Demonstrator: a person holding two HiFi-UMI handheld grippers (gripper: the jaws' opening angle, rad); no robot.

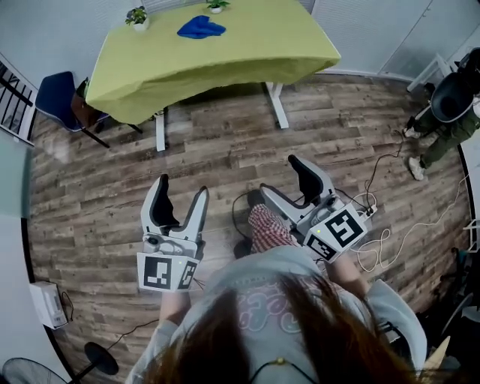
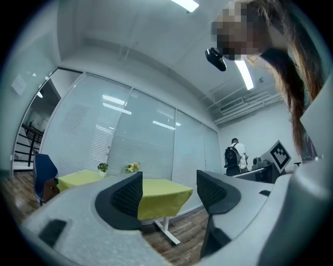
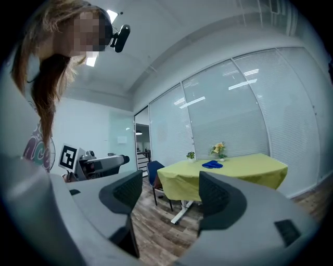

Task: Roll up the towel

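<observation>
A crumpled blue towel [image 1: 201,28] lies on the far side of a table with a yellow-green cloth [image 1: 247,52]; in the right gripper view the towel [image 3: 212,164] is a small blue heap on that table [image 3: 244,169]. Both grippers hang over the wooden floor, well short of the table. My left gripper [image 1: 182,189] is open and empty, and so is my right gripper [image 1: 281,178]. The left gripper view shows its open jaws [image 2: 169,189] framing the table corner [image 2: 158,195]; the towel does not show there. Wide-apart jaws of the right gripper [image 3: 166,195] hold nothing.
Two small potted plants [image 1: 137,16] [image 1: 217,5] stand near the towel. A blue chair [image 1: 56,94] is at the table's left end. Another person [image 1: 450,105] stands at the right. Cables [image 1: 382,247] trail on the floor; a fan base [image 1: 97,360] sits at lower left.
</observation>
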